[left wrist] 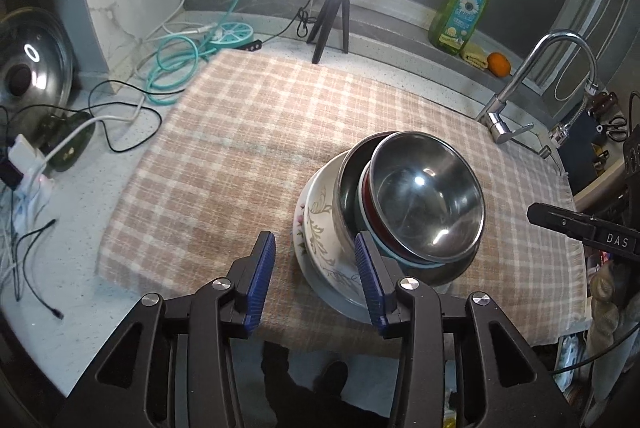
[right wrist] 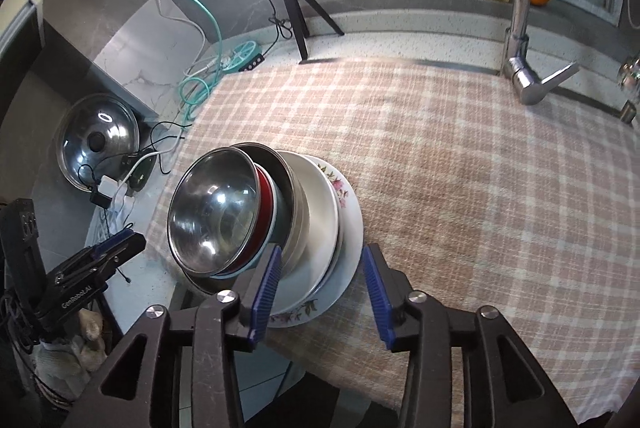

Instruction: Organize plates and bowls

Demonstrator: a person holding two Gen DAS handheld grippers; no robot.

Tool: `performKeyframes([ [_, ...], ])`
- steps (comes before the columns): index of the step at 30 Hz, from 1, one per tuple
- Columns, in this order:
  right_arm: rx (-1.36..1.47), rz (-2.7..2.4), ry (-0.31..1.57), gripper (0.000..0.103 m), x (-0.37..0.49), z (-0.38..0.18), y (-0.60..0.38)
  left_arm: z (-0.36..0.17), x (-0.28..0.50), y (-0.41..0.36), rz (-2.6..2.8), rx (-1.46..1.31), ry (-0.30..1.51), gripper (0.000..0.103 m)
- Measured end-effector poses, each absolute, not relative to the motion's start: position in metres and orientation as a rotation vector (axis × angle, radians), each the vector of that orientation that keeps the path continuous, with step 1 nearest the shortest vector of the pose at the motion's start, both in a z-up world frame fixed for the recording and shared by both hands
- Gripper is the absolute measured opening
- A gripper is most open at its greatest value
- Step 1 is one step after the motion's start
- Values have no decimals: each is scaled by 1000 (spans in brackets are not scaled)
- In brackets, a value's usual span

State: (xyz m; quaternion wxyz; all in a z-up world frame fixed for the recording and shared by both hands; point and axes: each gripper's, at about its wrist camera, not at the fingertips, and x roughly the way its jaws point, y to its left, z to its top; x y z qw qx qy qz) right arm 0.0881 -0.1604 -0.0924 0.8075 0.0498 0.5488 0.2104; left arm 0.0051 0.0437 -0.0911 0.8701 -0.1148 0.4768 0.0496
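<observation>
A stack of dishes stands on the checked cloth (left wrist: 248, 147) near its front edge. A steel bowl (left wrist: 428, 195) sits on top, over a red-rimmed bowl (left wrist: 366, 211), a larger steel bowl (left wrist: 352, 171) and floral plates (left wrist: 316, 224). My left gripper (left wrist: 316, 248) is open, just left of and in front of the stack. In the right wrist view the steel bowl (right wrist: 212, 211) tops the floral plates (right wrist: 344, 195). My right gripper (right wrist: 322, 264) is open, its jaws either side of the plates' near rim. The left gripper (right wrist: 116, 248) also shows in the right wrist view, and the right gripper (left wrist: 532, 214) in the left wrist view.
A ring light on a tripod (left wrist: 332, 15) stands behind the cloth. A tap (left wrist: 516, 95), a green soap bottle (left wrist: 464, 7) and an orange (left wrist: 499, 63) are at the back right. Cables (left wrist: 172, 67) and a pot lid (left wrist: 32, 71) lie at the left.
</observation>
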Motion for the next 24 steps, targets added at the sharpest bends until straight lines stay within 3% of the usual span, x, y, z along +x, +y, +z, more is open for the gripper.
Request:
performKeyframes([
  [4,72,451,1102,45,73,-80,-162,-81,-5,37,104,-227,956,59],
  [6,72,454,1067,60,65,-75,-163,-75,-11,33,108,-215,930,64],
  [8,89,459,1031,67,58,-70,-166,-69,-16,30,108,-205,912,70],
  [13,96,445,978,72,49,-62,-170,-58,-26,26,129,-183,869,78],
  [17,90,429,956,77,44,-57,-175,-52,-32,23,154,-157,847,79],
  [24,47,396,926,77,32,-46,-176,-45,-39,16,150,-139,828,80],
])
